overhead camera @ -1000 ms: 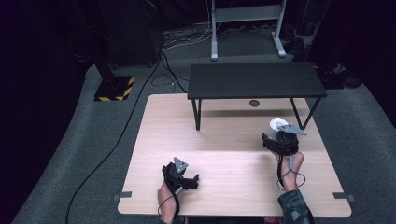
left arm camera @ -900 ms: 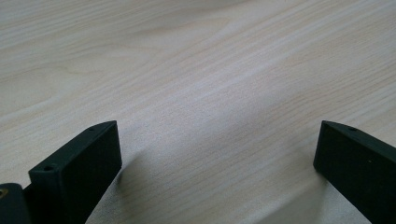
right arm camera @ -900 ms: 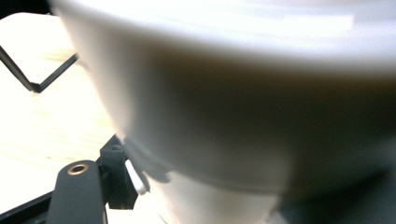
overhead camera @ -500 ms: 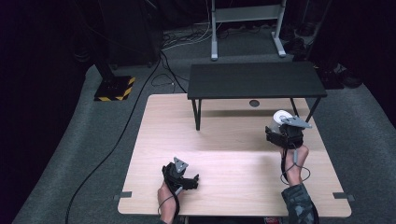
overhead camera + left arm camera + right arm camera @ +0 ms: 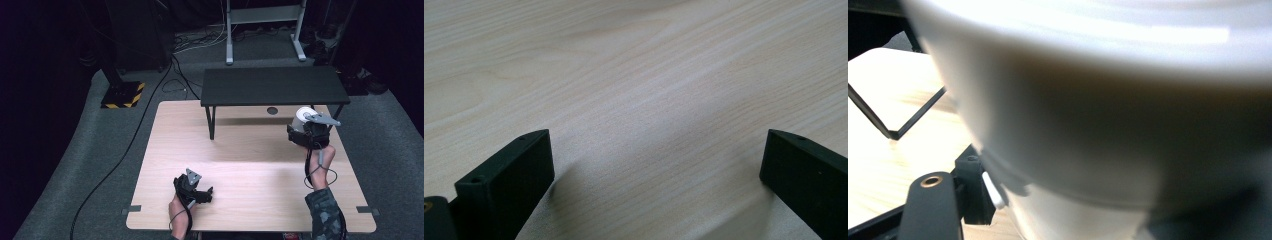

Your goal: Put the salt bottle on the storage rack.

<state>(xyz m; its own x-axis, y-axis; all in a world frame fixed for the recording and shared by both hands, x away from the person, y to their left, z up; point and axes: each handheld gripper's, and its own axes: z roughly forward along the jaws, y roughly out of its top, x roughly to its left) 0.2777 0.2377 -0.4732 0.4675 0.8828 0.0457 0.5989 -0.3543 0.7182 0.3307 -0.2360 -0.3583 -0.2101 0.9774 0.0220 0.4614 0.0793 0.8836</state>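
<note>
Count: two grippers, one white cup, one wooden table, one black shelf standing on it.

Your left gripper sits low at the near left of the wooden table, its body lying close to the surface. In the left gripper view the two black jaws stand wide apart with bare wood grain between them; nothing is pinched.

Farther along, the black shelf spans the far half of the table on thin legs. A small dark round mark lies on the wood under its front edge.

Your right gripper is at the far right, raised off the table, just in front of the shelf's right end. It holds the white cup, jaws clamped on it. From the high view the cup looks roughly upright, long axis near vertical, wider part uppermost in the right gripper view; its exact tilt you cannot tell, since that view is blurred by closeness. The cup hangs clear of the wood, near the shelf's front edge and right leg, which stand closest in its way.
</note>
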